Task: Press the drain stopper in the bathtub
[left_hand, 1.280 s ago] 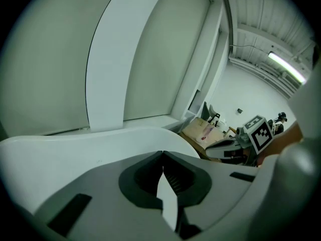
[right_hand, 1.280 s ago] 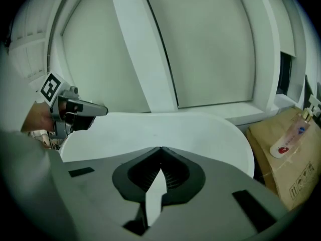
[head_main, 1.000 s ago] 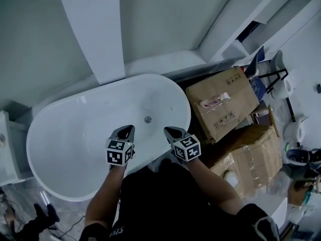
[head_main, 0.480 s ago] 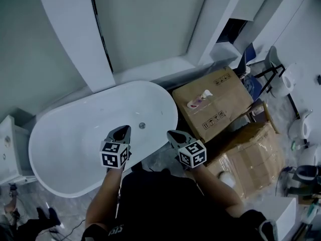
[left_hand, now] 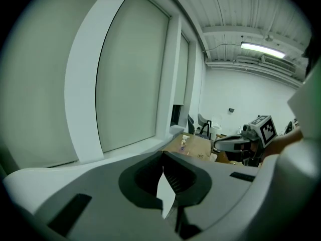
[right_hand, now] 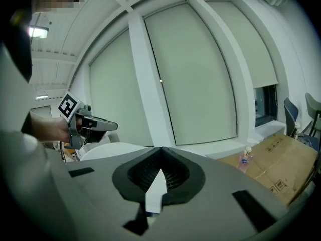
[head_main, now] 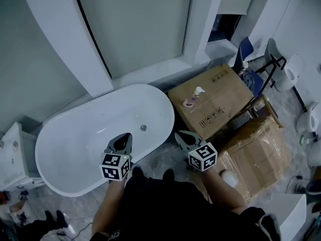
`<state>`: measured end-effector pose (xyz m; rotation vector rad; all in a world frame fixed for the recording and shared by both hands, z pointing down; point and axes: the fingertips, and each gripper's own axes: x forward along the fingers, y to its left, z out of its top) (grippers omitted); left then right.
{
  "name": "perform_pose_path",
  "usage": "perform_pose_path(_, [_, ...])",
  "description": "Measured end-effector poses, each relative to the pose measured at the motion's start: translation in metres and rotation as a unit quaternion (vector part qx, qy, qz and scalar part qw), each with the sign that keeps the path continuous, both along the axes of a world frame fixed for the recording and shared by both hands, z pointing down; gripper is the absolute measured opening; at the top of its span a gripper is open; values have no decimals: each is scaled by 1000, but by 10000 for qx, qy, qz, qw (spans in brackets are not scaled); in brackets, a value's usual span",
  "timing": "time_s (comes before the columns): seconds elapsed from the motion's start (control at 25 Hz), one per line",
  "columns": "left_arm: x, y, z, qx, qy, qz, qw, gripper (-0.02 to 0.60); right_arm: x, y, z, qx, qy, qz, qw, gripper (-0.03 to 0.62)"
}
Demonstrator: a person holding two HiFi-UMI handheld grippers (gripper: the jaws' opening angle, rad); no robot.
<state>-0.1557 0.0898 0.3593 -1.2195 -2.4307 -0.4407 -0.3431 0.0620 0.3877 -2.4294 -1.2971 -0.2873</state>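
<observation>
Head view: I am holding the left tool [head_main: 122, 140] above the near side of the bathtub [head_main: 70, 149], its tips pointing toward 12 o'clock. Its jaws are meeting at the tips, and nothing is sitting between them in the left gripper view.

I am holding the right tool [head_main: 181, 136] outside the tub, just past the rounded end at about 4 o'clock from it, over the floor. Its jaws are also pressing together at the tips and gripping nothing.

The drain stopper [head_main: 143, 128] is sitting on the tub's floor, toward the end nearer the boxes. It is lying at about 1 o'clock from the left tool and 10 o'clock from the right tool. Neither tool is touching it; both are hanging clear above it.

A cardboard box [head_main: 215, 104] is standing at 3 o'clock from the tub, just beside its end. A small pump bottle [head_main: 192, 97] is lying on top of that box. A second taped box [head_main: 258, 152] is sitting at 5 o'clock from the first.

The right gripper view is showing my other tool at 9 o'clock, level, with the tub's white rim below it.
</observation>
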Motion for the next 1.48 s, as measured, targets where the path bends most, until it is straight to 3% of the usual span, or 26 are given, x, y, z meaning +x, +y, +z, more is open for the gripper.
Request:
perform_pose_path(0.16, [2, 8, -25, -254, -103, 67, 9996, 14, -3, 6, -34, -385, 45, 318, 9987, 12])
perform_pose_path(0.32, [14, 12, -52, -534, -267, 158, 9981, 15, 13, 8, -76, -843, 60, 329, 9959, 12])
perform_pose_path(0.64, [89, 20, -93, -976, -340, -89, 9946, 15, 89, 23, -136, -1381, 217, -1, 9902, 11])
perform_pose_path(1.04, [156, 14, -91, -987, -435, -561, 9926, 15, 142, 18, -131, -1289, 215, -266, 9911, 11])
perform_pose_path(1.48, [175, 5, -89, -900, -408, -628, 9931, 15, 163, 11, -133, -1287, 324, -372, 9905, 11])
